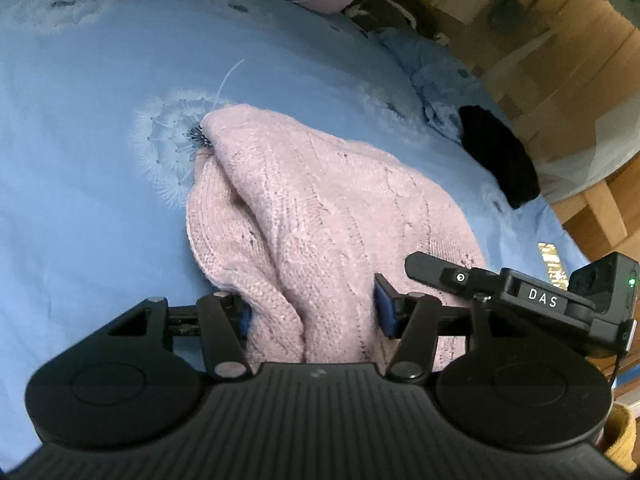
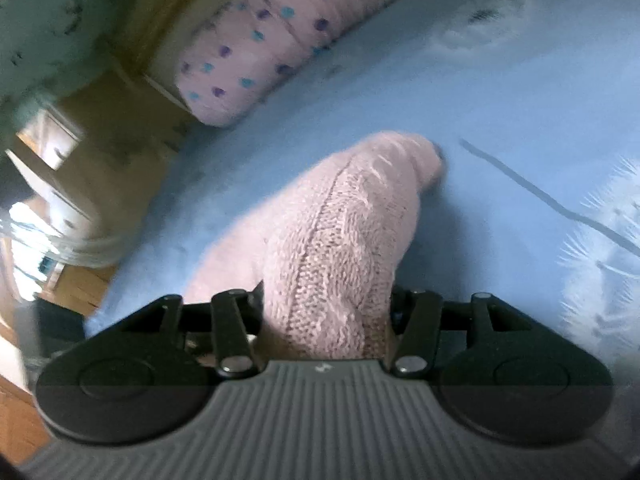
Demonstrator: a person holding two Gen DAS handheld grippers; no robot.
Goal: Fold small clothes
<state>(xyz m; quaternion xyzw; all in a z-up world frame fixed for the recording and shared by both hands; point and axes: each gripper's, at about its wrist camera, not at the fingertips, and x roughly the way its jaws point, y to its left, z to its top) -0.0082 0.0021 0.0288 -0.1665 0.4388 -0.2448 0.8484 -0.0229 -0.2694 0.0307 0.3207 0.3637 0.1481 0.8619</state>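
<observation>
A pink cable-knit garment (image 1: 320,208) lies bunched on the blue dandelion-print bedsheet (image 1: 100,200). Its near end rises into my left gripper (image 1: 314,312), whose blue pads press a thick fold of the knit from both sides. In the right wrist view the same pink knit (image 2: 352,216) tents up off the sheet into my right gripper (image 2: 326,312), which is shut on another bunched fold. The right gripper's black body marked DAS (image 1: 536,298) shows close beside the left one, at the garment's right edge. The held edges are hidden behind the fingers.
A black cloth (image 1: 500,160) lies near the bed's right edge, with a crumpled light blue cloth (image 1: 436,68) beyond it. A pink quilt with purple and blue hearts (image 2: 280,40) lies along the far side. Wooden floor (image 1: 580,60) lies past the bed edge.
</observation>
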